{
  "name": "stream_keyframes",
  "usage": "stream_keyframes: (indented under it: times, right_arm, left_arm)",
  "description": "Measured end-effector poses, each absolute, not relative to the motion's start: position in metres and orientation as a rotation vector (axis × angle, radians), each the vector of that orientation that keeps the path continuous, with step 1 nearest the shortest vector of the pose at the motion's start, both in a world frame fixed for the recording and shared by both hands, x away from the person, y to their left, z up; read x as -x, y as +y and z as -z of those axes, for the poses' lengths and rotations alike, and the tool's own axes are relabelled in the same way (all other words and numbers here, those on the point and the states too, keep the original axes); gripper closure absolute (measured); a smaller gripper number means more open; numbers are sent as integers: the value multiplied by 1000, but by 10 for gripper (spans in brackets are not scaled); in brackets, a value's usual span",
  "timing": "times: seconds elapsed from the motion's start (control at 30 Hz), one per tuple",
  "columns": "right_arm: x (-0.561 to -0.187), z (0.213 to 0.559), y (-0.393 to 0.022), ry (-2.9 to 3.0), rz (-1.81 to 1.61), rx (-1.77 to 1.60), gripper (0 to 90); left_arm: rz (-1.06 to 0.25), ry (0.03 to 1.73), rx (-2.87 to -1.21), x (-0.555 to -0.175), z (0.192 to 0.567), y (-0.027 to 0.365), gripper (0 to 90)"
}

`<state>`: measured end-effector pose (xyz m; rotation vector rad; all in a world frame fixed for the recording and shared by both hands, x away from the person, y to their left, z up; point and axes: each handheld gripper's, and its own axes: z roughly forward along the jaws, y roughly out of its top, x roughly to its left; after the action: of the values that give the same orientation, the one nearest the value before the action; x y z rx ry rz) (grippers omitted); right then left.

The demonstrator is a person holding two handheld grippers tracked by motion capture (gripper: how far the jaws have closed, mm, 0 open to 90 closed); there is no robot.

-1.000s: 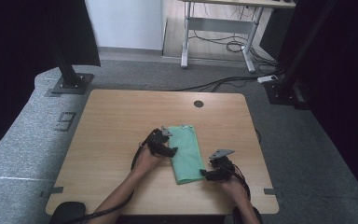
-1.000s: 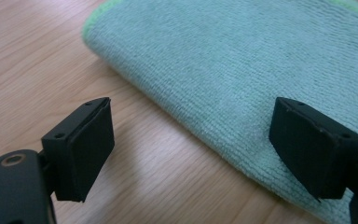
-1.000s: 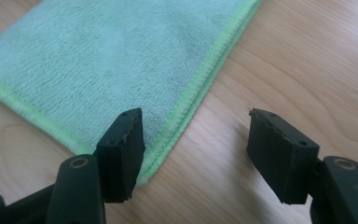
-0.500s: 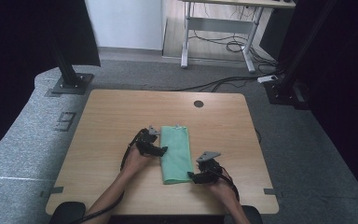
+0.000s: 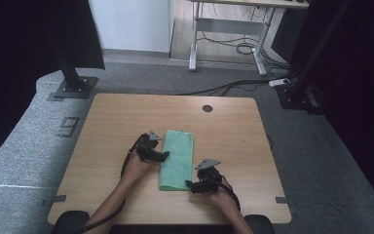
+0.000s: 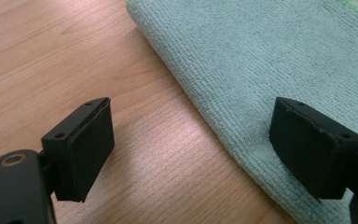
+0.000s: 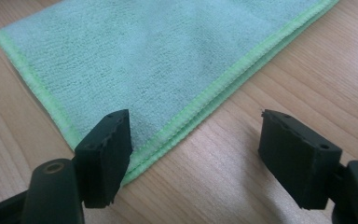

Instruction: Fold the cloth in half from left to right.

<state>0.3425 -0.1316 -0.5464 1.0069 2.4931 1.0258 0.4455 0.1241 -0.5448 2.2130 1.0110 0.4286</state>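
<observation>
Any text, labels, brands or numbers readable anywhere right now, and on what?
No readable text.
Green cloth: a small tag at its far edge, too small to read.
Floor mat left of the table: a pale boxy marking, not legible as characters.
Left claw and right claw: no markings.

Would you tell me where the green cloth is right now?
In the high view, the green cloth lies folded on the table, between the left gripper and right gripper.
</observation>
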Motion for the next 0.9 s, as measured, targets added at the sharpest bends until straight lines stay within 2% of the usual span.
stream_keyframes:
  times: [0.23,0.27,0.47,0.77,0.83,0.9]
  right_arm:
    - [-342,546,-131,2490,-1022,-1007,243]
    - [-342,545,-132,2476,-1025,-991,193]
    - [-343,540,-139,2444,-1069,-995,165]
    - [-348,532,-161,2391,-1099,-1044,133]
    - [-349,532,-166,2383,-1096,-1054,125]
    - [-350,531,-170,2377,-1086,-1060,109]
  left_arm:
    - [-441,990,-2218,-441,539,121,141]
    - [-436,968,-2206,-435,534,120,141]
    - [-422,925,-2186,-420,521,123,136]
    - [-402,898,-2227,-386,516,145,109]
    - [-419,903,-2250,-379,518,151,63]
    - [-423,912,-2259,-373,521,157,55]
